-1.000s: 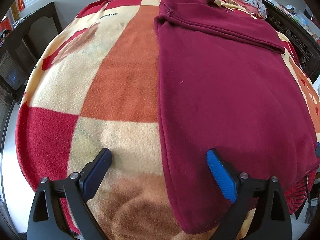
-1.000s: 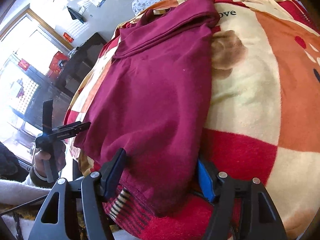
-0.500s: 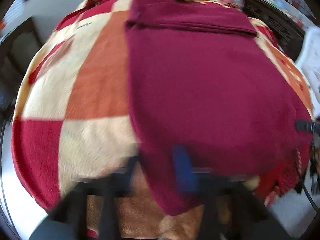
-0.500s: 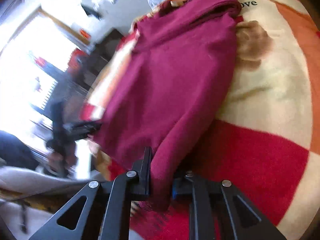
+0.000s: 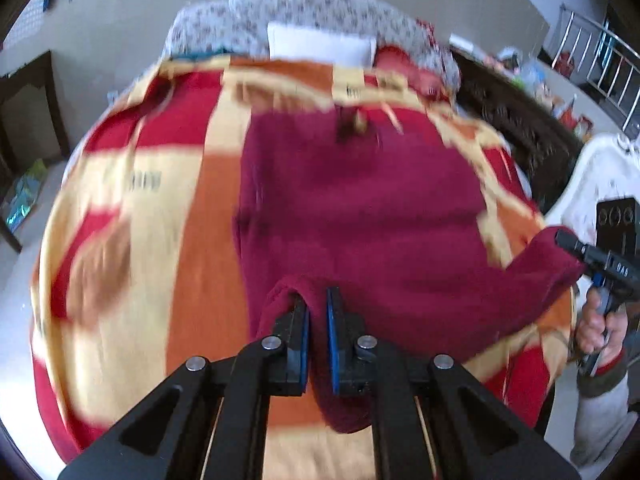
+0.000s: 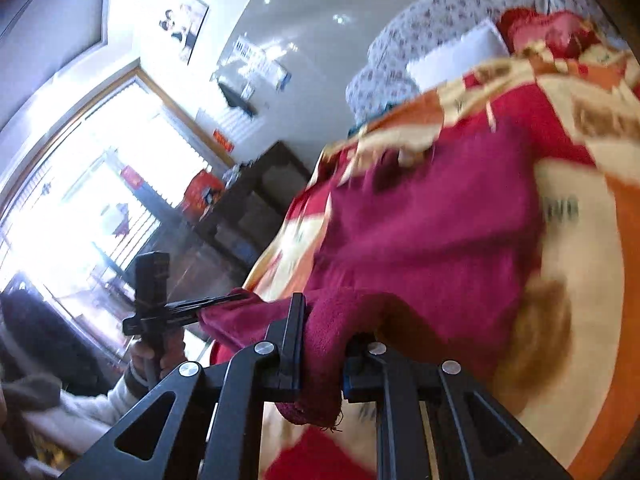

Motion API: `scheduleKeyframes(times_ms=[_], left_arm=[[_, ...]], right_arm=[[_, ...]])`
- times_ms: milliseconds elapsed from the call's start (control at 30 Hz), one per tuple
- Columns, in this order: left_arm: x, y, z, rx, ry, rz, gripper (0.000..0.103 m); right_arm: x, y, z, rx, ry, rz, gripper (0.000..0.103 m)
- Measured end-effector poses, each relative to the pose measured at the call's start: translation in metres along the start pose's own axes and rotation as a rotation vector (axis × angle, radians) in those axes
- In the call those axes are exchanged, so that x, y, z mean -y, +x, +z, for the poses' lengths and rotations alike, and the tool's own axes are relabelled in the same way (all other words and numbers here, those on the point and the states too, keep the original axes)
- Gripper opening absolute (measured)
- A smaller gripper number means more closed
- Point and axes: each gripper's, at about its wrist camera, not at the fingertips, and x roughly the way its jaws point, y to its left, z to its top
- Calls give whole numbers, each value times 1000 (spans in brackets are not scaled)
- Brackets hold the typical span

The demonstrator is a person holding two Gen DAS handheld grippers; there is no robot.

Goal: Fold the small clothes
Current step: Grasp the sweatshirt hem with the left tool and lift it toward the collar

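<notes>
A maroon fleece garment (image 5: 360, 208) lies on a checked red, orange and cream blanket (image 5: 192, 240) on a bed. My left gripper (image 5: 317, 304) is shut on the garment's near hem at its left corner and holds it lifted. My right gripper (image 6: 324, 328) is shut on the hem's other corner (image 6: 320, 360), also lifted. In the left wrist view the right gripper (image 5: 576, 248) shows at the right edge pinching the cloth. In the right wrist view the left gripper (image 6: 224, 304) shows at the left holding its corner. The hem hangs between them.
Floral pillows (image 5: 312, 12) and a white pillow (image 5: 320, 44) lie at the bed's head. Dark wooden furniture (image 5: 516, 120) stands beside the bed on the right, a dark cabinet (image 6: 256, 200) on the window side. A white frame (image 5: 592, 172) is at the far right.
Both grippers have closed on the garment's near hem and lifted it up and toward the head of the bed. The views are tilted up and blurred by motion.
</notes>
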Motion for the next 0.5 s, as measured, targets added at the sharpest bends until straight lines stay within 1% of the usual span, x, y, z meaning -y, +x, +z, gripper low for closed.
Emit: scheduleKeyframes(times_ms=[67, 167, 200, 267, 333, 367, 400, 433, 467, 500], left_arm=[[1, 16, 30, 31, -4, 23, 7], [-2, 53, 81, 55, 15, 91, 7], [-8, 71, 98, 51, -7, 112, 7], [-22, 105, 125, 37, -69, 122, 7], [-31, 126, 139, 36, -102, 143, 8], [-35, 136, 141, 29, -117, 147, 8], [-40, 146, 147, 14, -136, 140, 11], [-45, 148, 149, 0, -152, 124, 12], [-49, 150, 151, -10, -167, 96, 14], [-52, 148, 152, -15, -172, 62, 20]], right_arm=[[12, 13, 30, 39, 19, -15, 15], [35, 35, 70, 65, 39, -69, 15], [45, 36, 81, 71, 47, -95, 15], [72, 57, 104, 93, 88, -149, 15], [106, 75, 120, 118, 157, -178, 16], [116, 80, 124, 109, 168, -193, 22], [126, 90, 129, 73, 191, -222, 40], [135, 97, 134, 33, 224, -241, 50], [139, 96, 137, 27, 252, -235, 57], [139, 89, 139, 56, 259, -198, 60]])
